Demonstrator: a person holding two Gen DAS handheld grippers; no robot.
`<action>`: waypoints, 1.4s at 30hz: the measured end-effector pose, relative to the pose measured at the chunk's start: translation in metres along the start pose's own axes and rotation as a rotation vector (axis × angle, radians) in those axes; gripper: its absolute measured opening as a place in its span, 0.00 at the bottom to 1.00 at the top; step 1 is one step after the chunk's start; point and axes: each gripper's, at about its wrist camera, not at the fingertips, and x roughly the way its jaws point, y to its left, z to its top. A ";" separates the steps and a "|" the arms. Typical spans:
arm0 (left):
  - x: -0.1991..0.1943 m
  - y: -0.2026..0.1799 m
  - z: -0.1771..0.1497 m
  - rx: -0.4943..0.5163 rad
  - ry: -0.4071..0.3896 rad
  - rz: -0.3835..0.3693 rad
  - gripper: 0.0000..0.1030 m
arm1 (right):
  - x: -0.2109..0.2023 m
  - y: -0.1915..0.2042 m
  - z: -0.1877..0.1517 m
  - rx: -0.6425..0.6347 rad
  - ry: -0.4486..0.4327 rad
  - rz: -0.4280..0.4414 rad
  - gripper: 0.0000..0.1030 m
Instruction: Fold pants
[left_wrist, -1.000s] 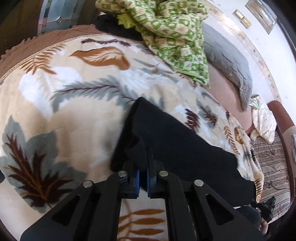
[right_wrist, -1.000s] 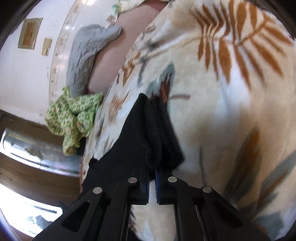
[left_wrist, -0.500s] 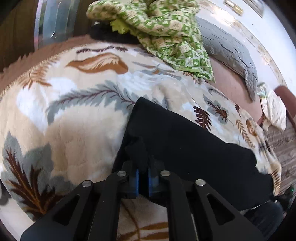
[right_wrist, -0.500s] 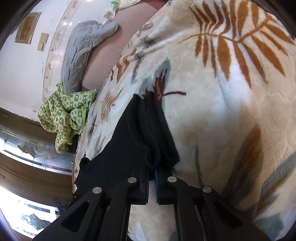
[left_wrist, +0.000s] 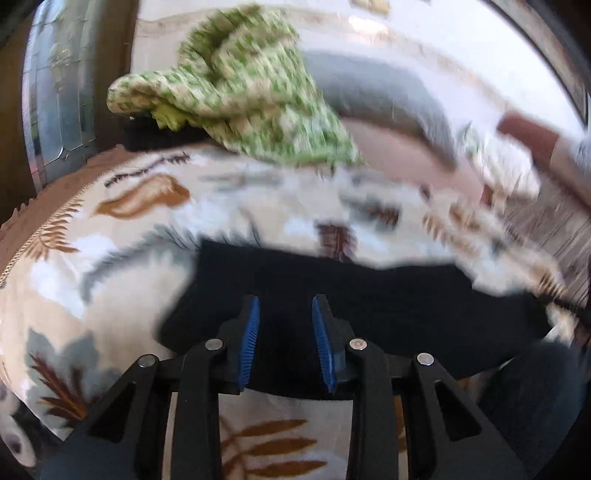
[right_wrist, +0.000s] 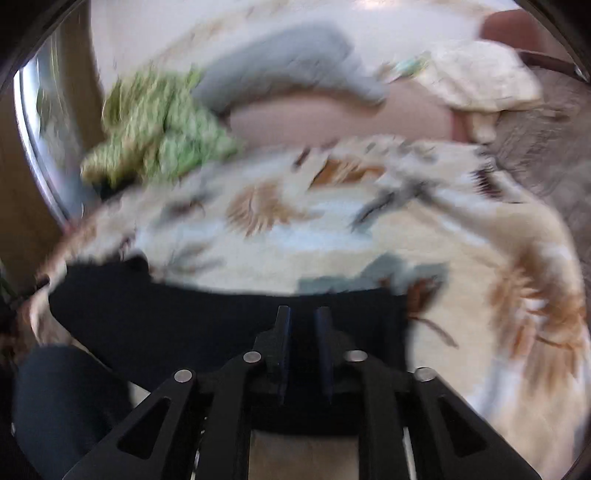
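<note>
The black pants (left_wrist: 388, 295) lie flat in a folded band across the leaf-print blanket (left_wrist: 129, 277). My left gripper (left_wrist: 284, 302) hovers over their near left end. Its jaws are opening, the blue pads stand apart, and no cloth is pinched between them. In the right wrist view the pants (right_wrist: 184, 314) stretch from the left side to the middle. My right gripper (right_wrist: 303, 312) is over their right end, its jaws opening by a narrow gap. The pads press on nothing that I can see. Both views are blurred by motion.
A crumpled green checked cloth (left_wrist: 240, 96) and a grey pillow (left_wrist: 388, 96) lie at the far side of the bed, both seen again as the green cloth (right_wrist: 159, 129) and pillow (right_wrist: 280, 55). A person's dark-clad leg (right_wrist: 66, 398) is at the near edge.
Both grippers have let go of the pants' bunched edge and their jaws have parted. Both views have rolled and pulled back. The pants now lie flat across the blanket.
</note>
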 end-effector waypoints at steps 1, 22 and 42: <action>0.015 0.001 -0.005 -0.022 0.041 0.018 0.24 | 0.015 -0.009 -0.002 0.016 0.020 -0.087 0.08; 0.056 0.034 0.026 -0.188 0.101 0.064 0.29 | 0.108 0.205 0.053 -0.571 0.320 0.726 0.04; 0.033 0.020 0.007 -0.110 0.026 0.129 0.40 | 0.124 0.182 0.092 -0.278 0.199 0.466 0.17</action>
